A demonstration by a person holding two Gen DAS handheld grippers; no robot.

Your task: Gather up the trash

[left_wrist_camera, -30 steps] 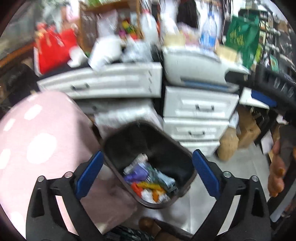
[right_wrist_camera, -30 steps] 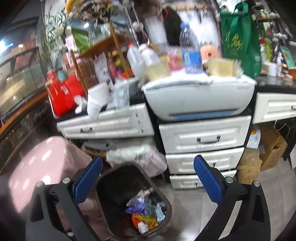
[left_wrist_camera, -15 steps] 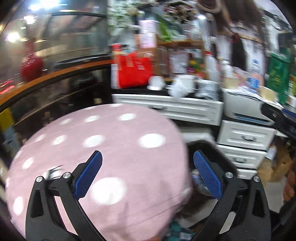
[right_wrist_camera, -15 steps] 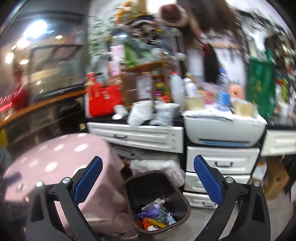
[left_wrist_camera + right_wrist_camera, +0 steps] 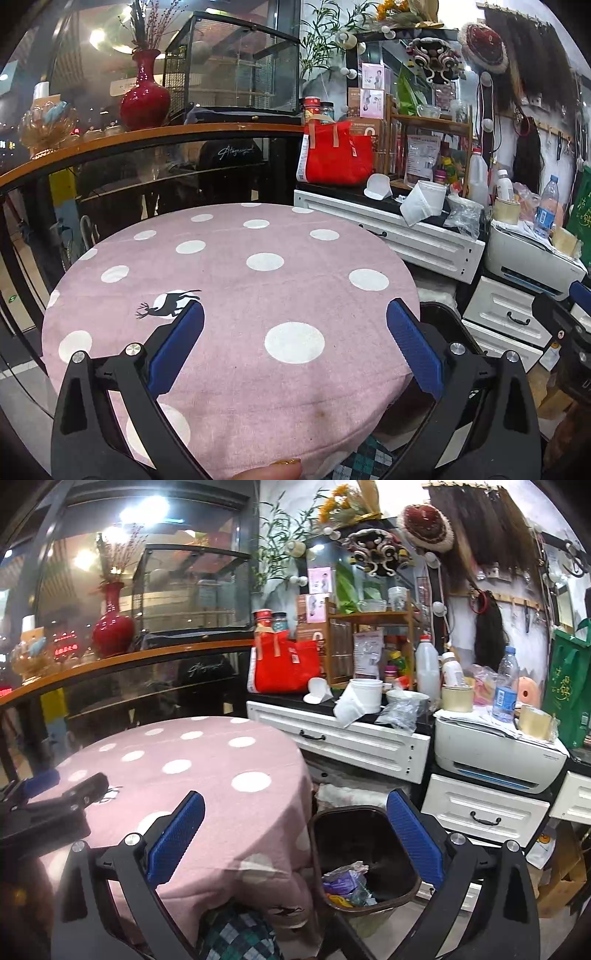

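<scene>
Your left gripper (image 5: 294, 334) and right gripper (image 5: 295, 825) both gape wide with nothing between their ribbed blue pads (image 5: 176, 347). Below you, the round table (image 5: 229, 295) wears soft pink polka-dot cloth. Just right of it, the dark plastic bin (image 5: 364, 856) holds crumpled trash (image 5: 347, 884); white drawers (image 5: 340, 738) stand behind

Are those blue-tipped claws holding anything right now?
No. Both the left gripper and the right gripper are open with nothing between their fingers.
</scene>
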